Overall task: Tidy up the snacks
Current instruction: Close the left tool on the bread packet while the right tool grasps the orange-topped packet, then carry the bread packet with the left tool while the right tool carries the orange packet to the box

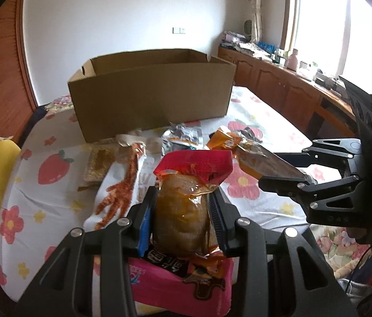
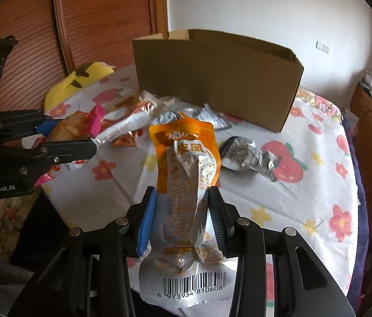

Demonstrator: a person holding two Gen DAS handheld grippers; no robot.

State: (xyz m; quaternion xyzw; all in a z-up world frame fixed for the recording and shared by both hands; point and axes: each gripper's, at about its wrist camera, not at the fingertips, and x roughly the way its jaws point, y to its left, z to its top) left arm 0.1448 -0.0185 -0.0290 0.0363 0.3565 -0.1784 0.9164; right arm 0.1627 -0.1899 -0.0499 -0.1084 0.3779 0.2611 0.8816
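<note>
My left gripper [image 1: 182, 211] is shut on a clear vacuum pack of brown meat with a red top [image 1: 186, 200], lifted above the flowered tablecloth [image 1: 54, 185]. My right gripper [image 2: 182, 211] is shut on an orange and silver snack pouch [image 2: 186, 163] with a barcode at its near end. That pouch [image 1: 252, 155] and the right gripper [image 1: 289, 177] also show at the right of the left wrist view. The left gripper [image 2: 80, 142] with its pack [image 2: 72, 129] shows at the left of the right wrist view. An open cardboard box [image 1: 154, 92] stands behind the snacks.
Loose snacks lie in front of the box: a chicken-feet pack [image 1: 122, 185], silver packets [image 1: 183, 137], a crumpled silver packet [image 2: 249, 155], a pink pack [image 1: 175, 282] under my left gripper. A yellow plush toy [image 2: 80, 79] lies at the table's far left. Wooden cabinets [image 1: 278, 84] run under the window.
</note>
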